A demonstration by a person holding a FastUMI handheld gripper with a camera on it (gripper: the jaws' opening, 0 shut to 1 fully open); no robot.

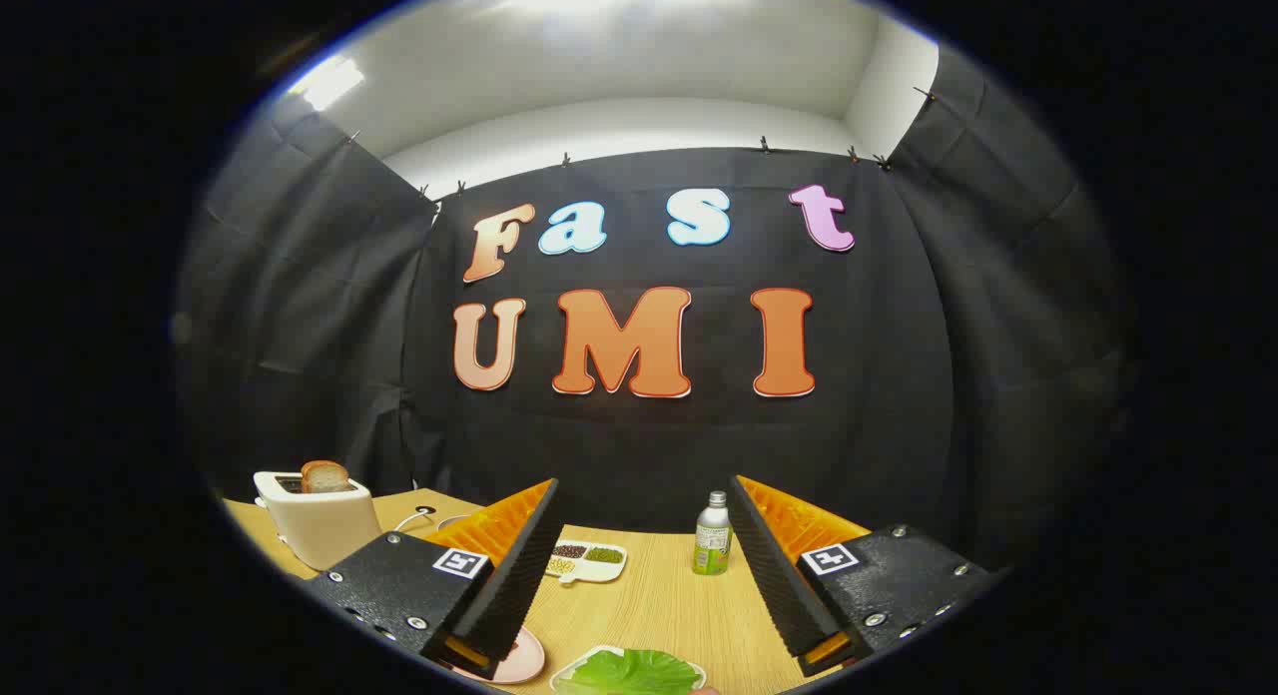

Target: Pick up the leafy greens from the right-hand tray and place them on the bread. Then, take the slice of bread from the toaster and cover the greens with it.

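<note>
The camera rides on the claw [644, 575] and looks forward along its two spread fingers, held a little above the bench [649, 605]. It faces the booth's back wall nearly level, so the wall looms large, while the greens [631, 670] lie close beneath, between the fingers.

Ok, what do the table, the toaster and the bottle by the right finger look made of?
Table: wood or wood-look laminate, matte, with visible straight grain. Toaster: cream, smooth and slightly glossy, probably plastic or painted metal; a bread slice stands in its slot. Bottle: translucent greenish body with a silvery cap, likely plastic. The gripper is open, holding nothing.
</note>
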